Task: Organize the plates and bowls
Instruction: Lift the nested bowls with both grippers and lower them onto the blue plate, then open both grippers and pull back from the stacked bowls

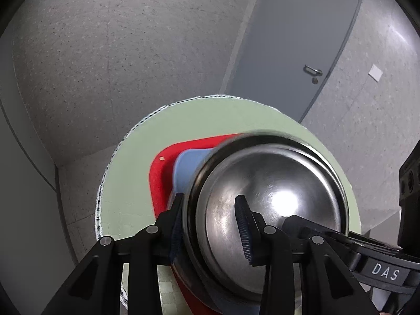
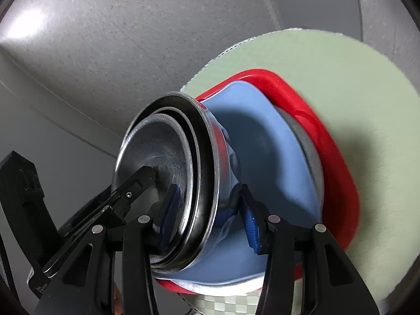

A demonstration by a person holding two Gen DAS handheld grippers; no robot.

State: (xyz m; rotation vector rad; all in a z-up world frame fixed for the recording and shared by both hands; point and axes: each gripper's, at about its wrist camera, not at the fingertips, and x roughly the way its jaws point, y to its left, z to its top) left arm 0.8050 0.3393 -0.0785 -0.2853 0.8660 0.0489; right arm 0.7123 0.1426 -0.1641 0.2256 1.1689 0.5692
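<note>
A stack of nested steel bowls [image 1: 267, 183] sits on a blue plate [image 1: 187, 168], which lies on a red square plate [image 1: 160, 173] on a round pale-green table [image 1: 131, 183]. My left gripper [image 1: 210, 225] straddles the bowls' rim, one finger outside, one inside, closed on it. In the right wrist view the steel bowls [image 2: 168, 173] show as several nested ones, with the blue plate [image 2: 262, 157] and red plate [image 2: 328, 144] beneath. My right gripper [image 2: 210, 210] clamps the bowls' rim from the opposite side. The left gripper [image 2: 147, 176] reaches into the bowl.
The green table [image 2: 354, 92] stands on a grey speckled floor [image 1: 105, 65]. A grey door [image 1: 302, 39] with a handle is beyond the table. A grey wall baseboard [image 2: 52, 131] runs at the left.
</note>
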